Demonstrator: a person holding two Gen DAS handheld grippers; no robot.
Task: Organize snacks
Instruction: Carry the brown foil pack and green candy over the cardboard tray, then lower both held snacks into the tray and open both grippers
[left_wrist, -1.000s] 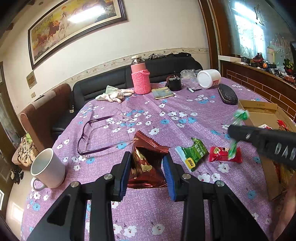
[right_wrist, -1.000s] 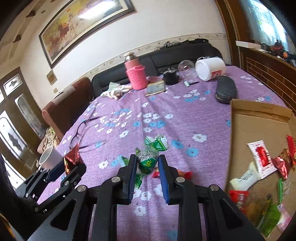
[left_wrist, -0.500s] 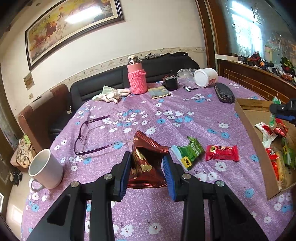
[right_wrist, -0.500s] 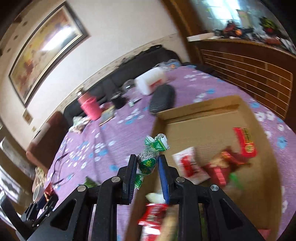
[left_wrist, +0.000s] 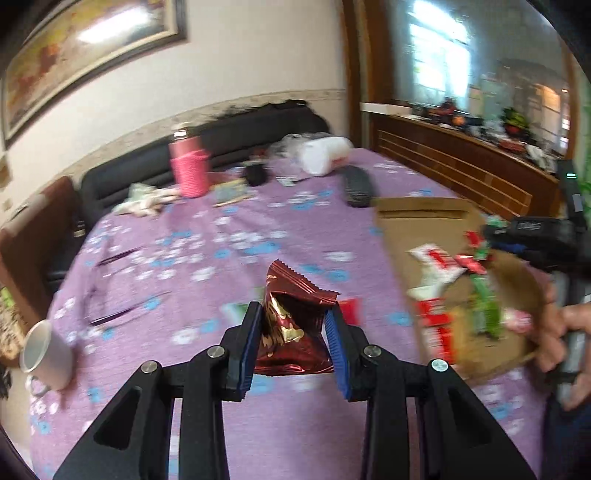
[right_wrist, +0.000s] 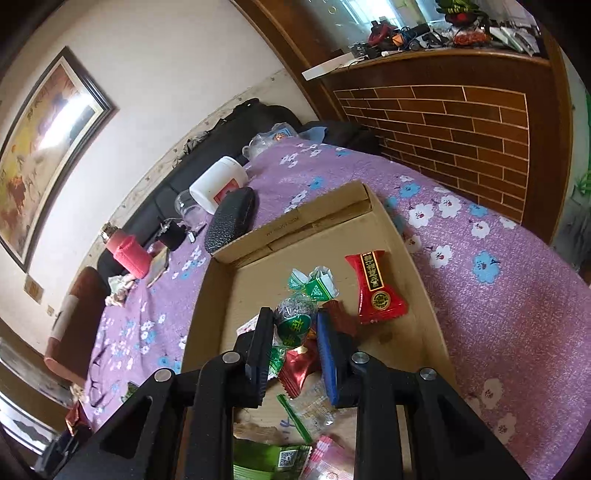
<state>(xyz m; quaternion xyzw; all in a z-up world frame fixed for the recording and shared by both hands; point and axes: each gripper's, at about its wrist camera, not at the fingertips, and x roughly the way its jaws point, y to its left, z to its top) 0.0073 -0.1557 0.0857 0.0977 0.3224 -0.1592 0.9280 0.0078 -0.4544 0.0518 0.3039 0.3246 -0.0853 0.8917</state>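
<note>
My left gripper (left_wrist: 293, 314) is shut on a dark red snack packet (left_wrist: 295, 288) with gold print and holds it above the purple flowered tablecloth (left_wrist: 258, 236). In the right wrist view my right gripper (right_wrist: 294, 317) is shut on a green-wrapped candy (right_wrist: 295, 326), whose twisted end (right_wrist: 314, 286) sticks out past the fingertips. It hangs over the open cardboard box (right_wrist: 295, 225), which holds several snacks, among them a red packet (right_wrist: 375, 288). The left wrist view shows the box (left_wrist: 421, 214) at the right, with the right gripper (left_wrist: 493, 236) above it.
A green packet (left_wrist: 236, 310) and a red packet (left_wrist: 349, 308) lie on the cloth behind the held one. A white mug (left_wrist: 46, 354) and glasses (left_wrist: 122, 284) sit at the left. A pink bottle (left_wrist: 188, 170), white tub (left_wrist: 325, 155) and black case (left_wrist: 356, 186) stand at the back. A person's hand (left_wrist: 557, 332) is at the right.
The right gripper carried the green candy from above the cloth to over the box, rolling as it went. The left gripper rose and swung towards the box with the red packet.
</note>
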